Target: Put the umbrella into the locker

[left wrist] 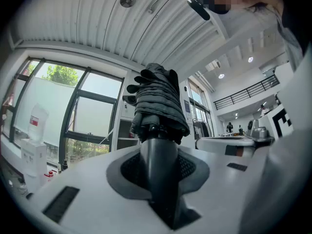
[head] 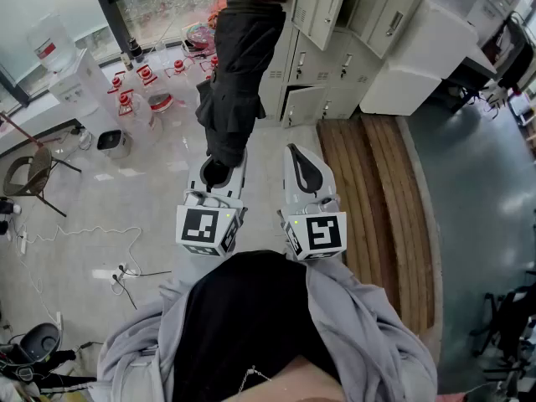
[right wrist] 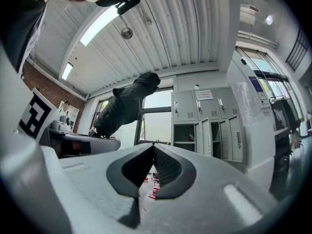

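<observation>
A folded black umbrella (head: 234,82) sticks out ahead of my left gripper (head: 219,170), which is shut on its handle. In the left gripper view the dark handle runs between the jaws and the bunched canopy (left wrist: 158,106) rises above my left gripper (left wrist: 158,147). My right gripper (head: 300,159) is beside it on the right, shut and empty. In the right gripper view the pads of my right gripper (right wrist: 153,152) meet at their tips and the umbrella (right wrist: 124,106) shows at upper left. Grey lockers (head: 335,23) stand ahead, some doors open, with an open compartment (right wrist: 187,138) visible.
Wooden boards (head: 377,191) lie on the floor to the right. White boxes (head: 427,48) stand beside the lockers. Red-capped bottles (head: 142,78) and a water dispenser (head: 75,78) sit by the window on the left, with a chair (head: 33,170) and floor cables (head: 126,270) nearer.
</observation>
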`<act>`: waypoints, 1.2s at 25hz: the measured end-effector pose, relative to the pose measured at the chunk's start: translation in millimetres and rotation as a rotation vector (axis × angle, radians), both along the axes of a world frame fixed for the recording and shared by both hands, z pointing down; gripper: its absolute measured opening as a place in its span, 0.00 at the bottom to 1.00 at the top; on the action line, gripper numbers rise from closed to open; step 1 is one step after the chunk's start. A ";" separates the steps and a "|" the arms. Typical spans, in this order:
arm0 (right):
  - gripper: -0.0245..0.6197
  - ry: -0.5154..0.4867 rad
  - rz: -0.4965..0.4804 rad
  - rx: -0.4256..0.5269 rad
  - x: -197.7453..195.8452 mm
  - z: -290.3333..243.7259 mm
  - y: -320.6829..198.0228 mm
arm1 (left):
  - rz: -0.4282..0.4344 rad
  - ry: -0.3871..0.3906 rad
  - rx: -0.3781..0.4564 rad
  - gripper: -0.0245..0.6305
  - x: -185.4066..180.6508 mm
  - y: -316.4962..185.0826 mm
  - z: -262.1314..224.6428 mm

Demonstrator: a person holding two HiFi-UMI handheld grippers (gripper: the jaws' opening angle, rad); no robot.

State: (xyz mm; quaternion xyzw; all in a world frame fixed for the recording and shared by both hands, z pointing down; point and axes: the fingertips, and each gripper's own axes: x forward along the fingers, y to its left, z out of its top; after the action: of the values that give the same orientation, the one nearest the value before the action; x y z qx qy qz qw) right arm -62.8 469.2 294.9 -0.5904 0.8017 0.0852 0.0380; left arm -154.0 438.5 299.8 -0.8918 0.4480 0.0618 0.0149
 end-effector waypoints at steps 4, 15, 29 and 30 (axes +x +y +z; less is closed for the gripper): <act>0.04 -0.018 0.013 -0.009 7.5 1.6 -6.7 | 0.004 -0.012 0.000 0.18 4.7 -6.0 -0.2; 0.04 -0.036 -0.030 0.024 28.5 -1.5 -26.7 | -0.013 -0.002 -0.015 0.18 23.6 -25.5 7.5; 0.04 -0.055 -0.054 0.007 27.3 11.6 -94.9 | -0.014 -0.010 -0.032 0.18 23.1 -89.1 20.6; 0.04 -0.054 -0.052 0.005 27.6 13.3 -105.1 | -0.013 -0.007 -0.030 0.18 23.1 -98.9 21.0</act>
State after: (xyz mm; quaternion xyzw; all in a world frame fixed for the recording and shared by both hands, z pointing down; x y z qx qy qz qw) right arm -35.2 364.2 308.3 -0.5713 0.8153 0.0700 0.0634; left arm -130.9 339.6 320.8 -0.8891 0.4547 0.0519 0.0037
